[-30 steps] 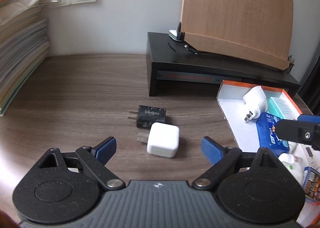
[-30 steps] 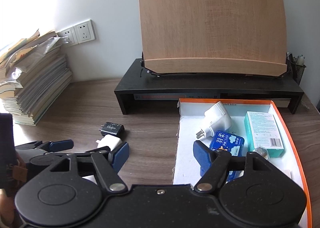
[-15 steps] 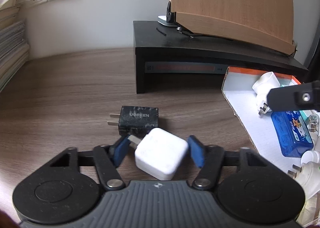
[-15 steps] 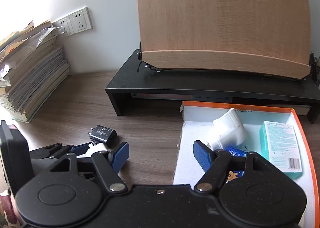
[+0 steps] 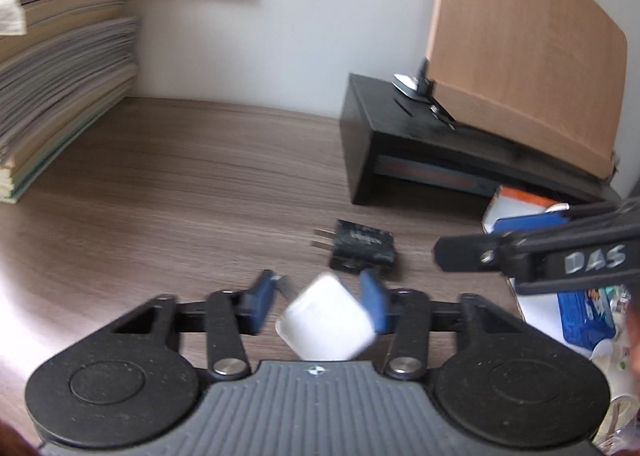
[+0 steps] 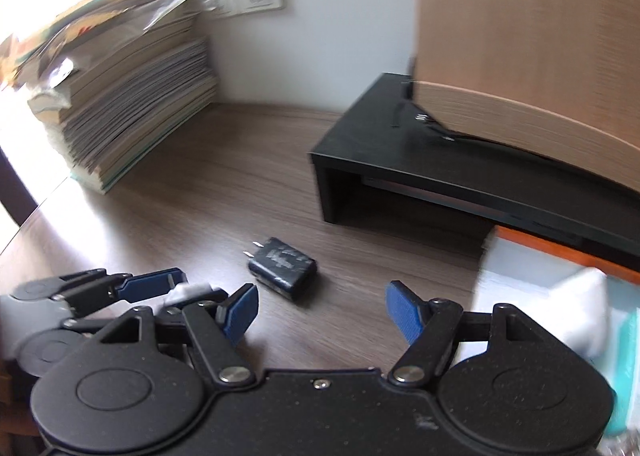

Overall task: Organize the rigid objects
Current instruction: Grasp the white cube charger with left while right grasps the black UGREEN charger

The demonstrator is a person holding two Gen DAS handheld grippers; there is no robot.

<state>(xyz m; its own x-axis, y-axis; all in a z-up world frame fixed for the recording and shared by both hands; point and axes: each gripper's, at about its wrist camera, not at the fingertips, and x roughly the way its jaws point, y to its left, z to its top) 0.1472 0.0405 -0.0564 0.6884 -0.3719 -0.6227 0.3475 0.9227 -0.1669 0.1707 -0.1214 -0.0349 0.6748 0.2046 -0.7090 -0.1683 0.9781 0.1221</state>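
Blue-padded fingers (image 5: pixel 374 306) of the left gripper (image 5: pixel 320 306) are clamping a white charger cube (image 5: pixel 326 324), which is sitting cornerwise between them, one prong poking out toward the left pad; the jaws have just been closing on it. That grip is probably meant to carry it to the box. The right gripper (image 6: pixel 320 314) is hovering with its fingers wide apart and nothing between them, pointing down at a black charger (image 6: pixel 283 268) lying flat on the wooden surface (image 6: pixel 208 195), likely its next pick. Just right of that charger, an orange-rimmed white box (image 6: pixel 520 240) is holding items already sorted; they are too blurred to count. Counted: two chargers outside the box, one white, one black. Behind it, one black riser (image 6: pixel 420 175) is carrying one wooden board (image 6: pixel 528 35). One stack of papers (image 6: pixel 132 95) is leaning by the wall.
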